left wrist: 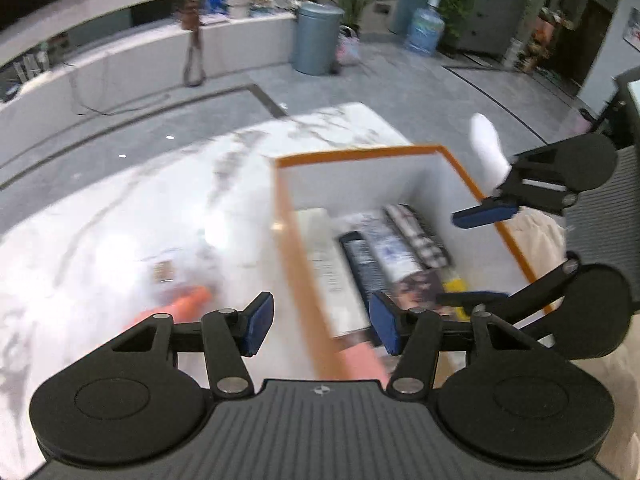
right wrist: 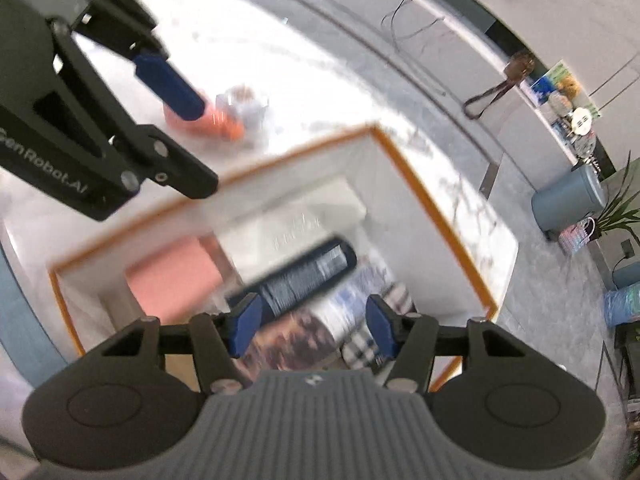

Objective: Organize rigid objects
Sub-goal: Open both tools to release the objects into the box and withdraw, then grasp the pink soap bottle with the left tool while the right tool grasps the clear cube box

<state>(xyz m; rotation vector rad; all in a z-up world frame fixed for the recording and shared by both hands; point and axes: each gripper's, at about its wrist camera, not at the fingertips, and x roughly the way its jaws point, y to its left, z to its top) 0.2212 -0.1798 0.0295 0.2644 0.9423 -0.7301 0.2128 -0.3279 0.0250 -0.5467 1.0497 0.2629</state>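
Boxes and a dark tube [right wrist: 308, 276] fill our orange-rimmed bin [left wrist: 288, 216] on the marble table [left wrist: 100, 216], while we hover our left gripper [left wrist: 322, 322] and right gripper [right wrist: 312, 326] above it, both released and empty.

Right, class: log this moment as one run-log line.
left hand-held gripper: open, empty | right hand-held gripper: open, empty | orange-rimmed box: holds dark bottle, pink box | orange item: on table

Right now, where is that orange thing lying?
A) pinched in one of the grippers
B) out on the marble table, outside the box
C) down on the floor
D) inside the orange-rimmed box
B: the orange thing lies on the marble table, outside the orange-rimmed box, with neither gripper's pads on it.
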